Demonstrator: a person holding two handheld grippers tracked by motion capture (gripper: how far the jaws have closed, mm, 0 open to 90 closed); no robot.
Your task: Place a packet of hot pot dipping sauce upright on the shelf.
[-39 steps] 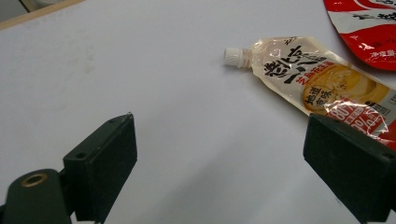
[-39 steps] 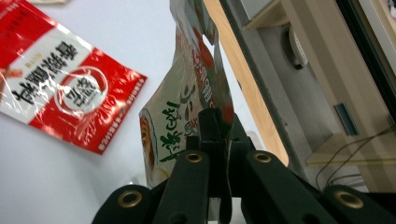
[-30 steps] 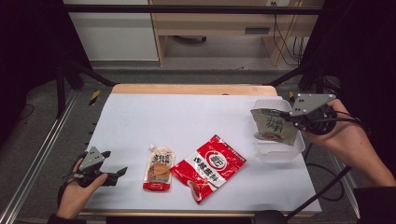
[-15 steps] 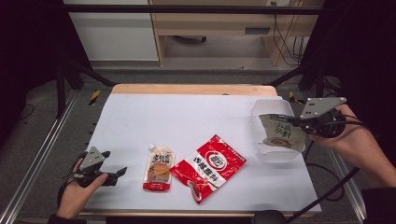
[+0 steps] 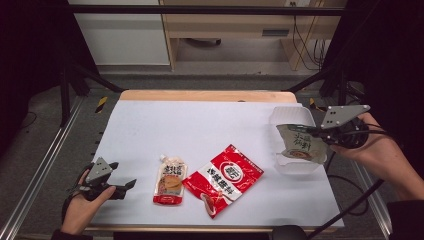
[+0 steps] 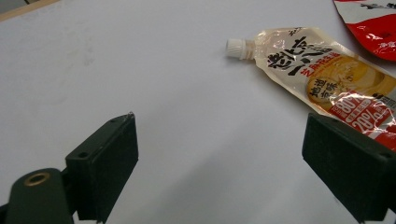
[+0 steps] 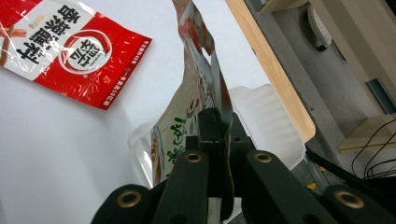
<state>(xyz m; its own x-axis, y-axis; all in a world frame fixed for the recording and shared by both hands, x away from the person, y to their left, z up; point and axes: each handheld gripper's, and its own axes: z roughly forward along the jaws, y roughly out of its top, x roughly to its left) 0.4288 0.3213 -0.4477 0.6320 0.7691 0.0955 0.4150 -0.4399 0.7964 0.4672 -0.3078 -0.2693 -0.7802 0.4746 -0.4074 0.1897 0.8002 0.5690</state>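
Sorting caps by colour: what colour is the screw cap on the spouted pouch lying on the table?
White; the spouted pouch shows its cap best in the left gripper view.

Worktop (image 5: pixel 210 125) layout: spouted pouch (image 5: pixel 170 180) front centre-left, flat snack bag (image 5: pixel 223 179) just right of it, edges near or maybe touching. Clear tray (image 5: pixel 294 120) at right edge, well apart from both. Right gripper (image 5: pixel 314 132) holds a third pouch (image 5: pixel 296 145) over the tray, clamped at its edge. Left gripper (image 5: pixel 131 184) at front-left corner, jaws apart, left of spouted pouch.
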